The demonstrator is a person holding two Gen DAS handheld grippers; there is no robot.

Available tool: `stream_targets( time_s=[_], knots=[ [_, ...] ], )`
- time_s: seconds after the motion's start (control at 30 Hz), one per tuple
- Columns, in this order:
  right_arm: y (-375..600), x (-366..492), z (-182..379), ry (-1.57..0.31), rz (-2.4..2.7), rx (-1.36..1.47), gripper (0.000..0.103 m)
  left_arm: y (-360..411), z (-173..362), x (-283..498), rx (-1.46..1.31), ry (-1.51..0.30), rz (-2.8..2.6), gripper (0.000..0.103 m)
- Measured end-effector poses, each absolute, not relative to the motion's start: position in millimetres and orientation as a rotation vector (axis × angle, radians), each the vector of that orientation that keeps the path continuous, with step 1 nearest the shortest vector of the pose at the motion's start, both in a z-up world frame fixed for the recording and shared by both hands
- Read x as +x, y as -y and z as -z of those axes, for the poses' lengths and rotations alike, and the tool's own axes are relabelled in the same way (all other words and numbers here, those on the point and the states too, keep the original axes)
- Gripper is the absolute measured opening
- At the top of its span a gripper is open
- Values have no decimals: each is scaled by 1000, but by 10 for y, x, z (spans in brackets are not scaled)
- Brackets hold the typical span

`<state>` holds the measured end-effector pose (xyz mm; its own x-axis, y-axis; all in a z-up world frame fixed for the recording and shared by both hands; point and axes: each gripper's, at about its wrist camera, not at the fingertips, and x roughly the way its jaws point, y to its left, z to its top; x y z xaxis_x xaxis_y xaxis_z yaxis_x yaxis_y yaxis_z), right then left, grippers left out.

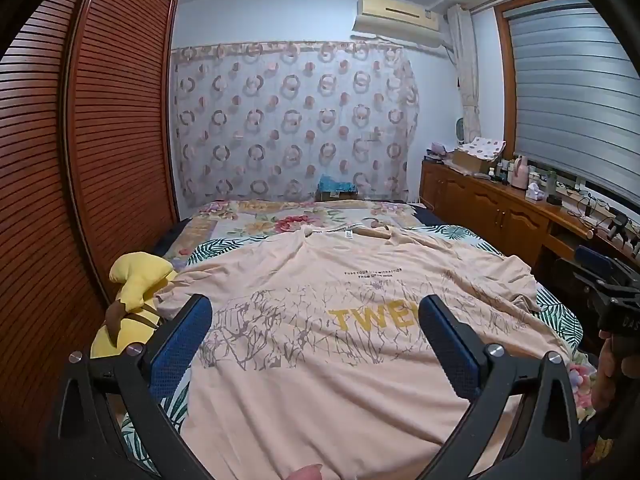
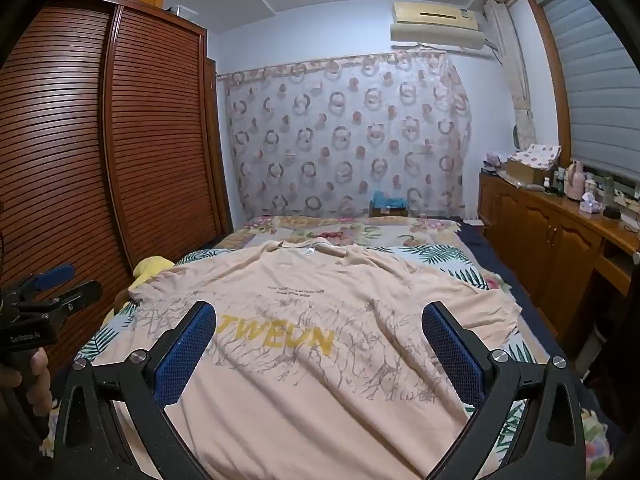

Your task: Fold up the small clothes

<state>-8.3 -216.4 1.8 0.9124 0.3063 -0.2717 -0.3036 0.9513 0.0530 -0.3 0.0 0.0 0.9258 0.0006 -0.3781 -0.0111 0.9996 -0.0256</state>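
Observation:
A peach T-shirt (image 1: 320, 272) with yellow lettering and a grey branch print lies spread flat, front up, on the bed, its collar at the far end; it is also in the right wrist view (image 2: 320, 280). My left gripper (image 1: 315, 312) hovers open over the shirt's lower left part with nothing between its blue pads (image 1: 180, 344). Over the lower right part, my right gripper (image 2: 318, 316) is likewise wide open and empty, blue pads (image 2: 452, 352) apart. Each gripper shows at the edge of the other's view, held by a hand (image 2: 36, 376).
A yellow plush toy (image 1: 136, 280) lies at the bed's left edge beside the shirt sleeve. The bed (image 1: 280, 220) carries a floral and leaf-print cover. A louvred wooden wardrobe (image 1: 100, 140) stands left; a cluttered wooden sideboard (image 1: 500, 196) runs along the right under a window blind.

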Motion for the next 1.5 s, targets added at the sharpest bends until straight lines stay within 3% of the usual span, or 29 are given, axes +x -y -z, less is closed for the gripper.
stream_targets(
  time_s=[1.5],
  knots=[
    [2151, -93, -23, -280, -305, 10, 103, -17, 5, 5, -32, -390, -2, 103]
  ],
)
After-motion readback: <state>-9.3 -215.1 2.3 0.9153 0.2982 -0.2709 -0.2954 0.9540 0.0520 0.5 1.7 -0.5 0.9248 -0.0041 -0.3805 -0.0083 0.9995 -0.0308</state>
